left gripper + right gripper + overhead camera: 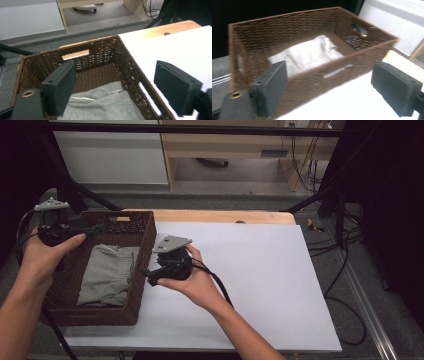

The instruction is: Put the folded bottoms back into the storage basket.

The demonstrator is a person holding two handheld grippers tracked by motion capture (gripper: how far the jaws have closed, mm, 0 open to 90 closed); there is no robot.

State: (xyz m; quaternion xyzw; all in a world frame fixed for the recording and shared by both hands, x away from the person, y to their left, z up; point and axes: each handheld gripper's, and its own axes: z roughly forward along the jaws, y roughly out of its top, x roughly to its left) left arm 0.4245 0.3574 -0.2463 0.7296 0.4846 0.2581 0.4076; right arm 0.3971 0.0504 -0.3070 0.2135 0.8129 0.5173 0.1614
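A brown wicker basket (145,245) stands on the left part of the white tabletop (250,270). A folded grey cloth (107,272) lies inside it. My left gripper (96,228) is held over the basket's far left corner, open and with nothing between its fingers. From the left gripper view its gripper (117,90) looks down over the basket (100,48) and the cloth (110,100). My right gripper (151,274) hovers just outside the basket's right wall, pointing at it. In the right gripper view that gripper (329,90) is open and bare, facing the basket (287,25) and cloth (307,55).
A strip of the wooden table edge (215,216) shows beyond the white top. Cables (340,245) lie on the floor at the right. Black frame poles (320,195) and a cabinet (225,150) stand behind the table.
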